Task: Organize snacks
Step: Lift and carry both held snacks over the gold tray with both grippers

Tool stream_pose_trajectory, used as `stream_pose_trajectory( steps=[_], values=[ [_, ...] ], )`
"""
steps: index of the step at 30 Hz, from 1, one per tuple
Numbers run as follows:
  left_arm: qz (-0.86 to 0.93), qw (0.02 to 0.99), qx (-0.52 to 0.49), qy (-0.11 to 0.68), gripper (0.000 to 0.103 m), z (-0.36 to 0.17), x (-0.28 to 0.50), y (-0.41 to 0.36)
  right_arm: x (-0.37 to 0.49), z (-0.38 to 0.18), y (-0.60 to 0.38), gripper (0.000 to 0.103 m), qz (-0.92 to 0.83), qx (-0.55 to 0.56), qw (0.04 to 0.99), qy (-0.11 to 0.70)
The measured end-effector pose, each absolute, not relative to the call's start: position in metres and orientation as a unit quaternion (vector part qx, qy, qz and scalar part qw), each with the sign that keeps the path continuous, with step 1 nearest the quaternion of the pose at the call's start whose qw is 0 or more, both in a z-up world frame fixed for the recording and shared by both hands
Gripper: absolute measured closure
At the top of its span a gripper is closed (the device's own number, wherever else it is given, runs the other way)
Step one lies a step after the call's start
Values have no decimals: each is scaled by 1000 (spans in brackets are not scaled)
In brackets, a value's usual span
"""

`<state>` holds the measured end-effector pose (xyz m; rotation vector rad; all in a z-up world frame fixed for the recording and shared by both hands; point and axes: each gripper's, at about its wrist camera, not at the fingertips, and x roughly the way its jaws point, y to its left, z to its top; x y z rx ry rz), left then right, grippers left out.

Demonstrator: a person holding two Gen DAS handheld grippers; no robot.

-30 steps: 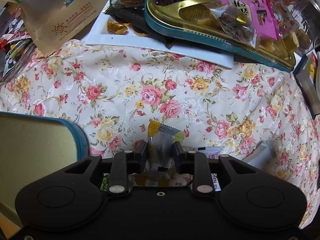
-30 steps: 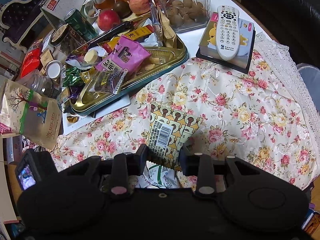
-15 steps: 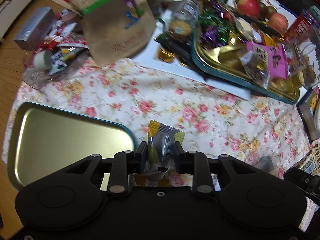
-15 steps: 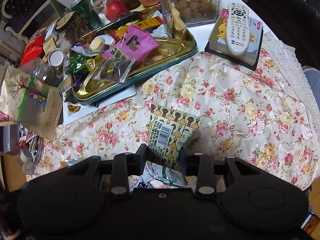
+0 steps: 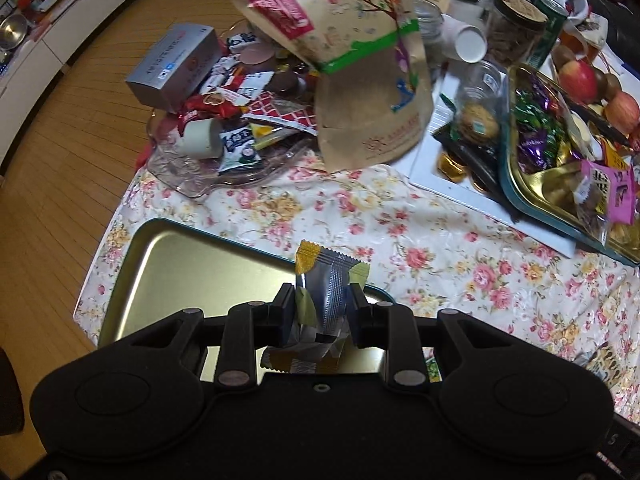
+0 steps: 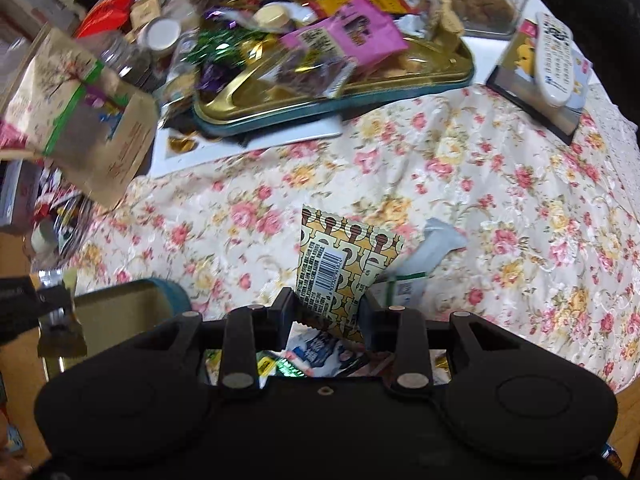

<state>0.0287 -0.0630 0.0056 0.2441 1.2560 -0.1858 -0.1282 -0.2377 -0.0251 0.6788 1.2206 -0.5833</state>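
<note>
My left gripper (image 5: 320, 296) is shut on a silver and yellow snack packet (image 5: 326, 280), which hangs above the near edge of an empty gold tray (image 5: 192, 264) with a teal rim. In the right wrist view my right gripper (image 6: 328, 300) is shut on a yellow patterned packet with a barcode (image 6: 340, 264), held over the floral tablecloth (image 6: 500, 200). The left gripper with its packet shows at the left edge (image 6: 56, 308), beside the gold tray (image 6: 120, 308). Loose packets (image 6: 324, 354) lie under my right gripper.
A full gold tray of sweets (image 5: 560, 168) sits at the back right on a white board (image 5: 452, 184). A brown paper bag (image 5: 360, 80), a glass dish of wrappers (image 5: 224, 148), jars and apples crowd the back. A remote control (image 6: 556, 60) rests on a box. The wooden floor (image 5: 52, 160) lies left.
The left gripper has risen and swung left with its packet, so the empty tray now lies beneath it. The right gripper has shifted left, still holding the patterned packet.
</note>
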Motion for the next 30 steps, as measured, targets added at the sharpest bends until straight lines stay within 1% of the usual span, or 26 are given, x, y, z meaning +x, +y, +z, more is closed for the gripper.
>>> stream_pose_trajectory(
  steps=[5, 11, 15, 19, 30],
  values=[
    [-69, 802, 93, 586, 68, 13, 41, -39, -114, -22, -210, 67, -229, 299, 738, 560],
    [-46, 810, 93, 577, 67, 20, 51, -18, -94, -24, -171, 67, -189, 270, 752, 571],
    [-39, 812, 72, 579, 67, 23, 60, 0, -84, -25, -150, 67, -157, 274, 753, 577],
    [-25, 814, 77, 576, 67, 23, 63, 10, -73, -24, -134, 67, -135, 267, 759, 579],
    [-30, 799, 46, 599, 65, 21, 73, 31, -53, -23, -98, 67, -85, 247, 772, 579]
  ],
)
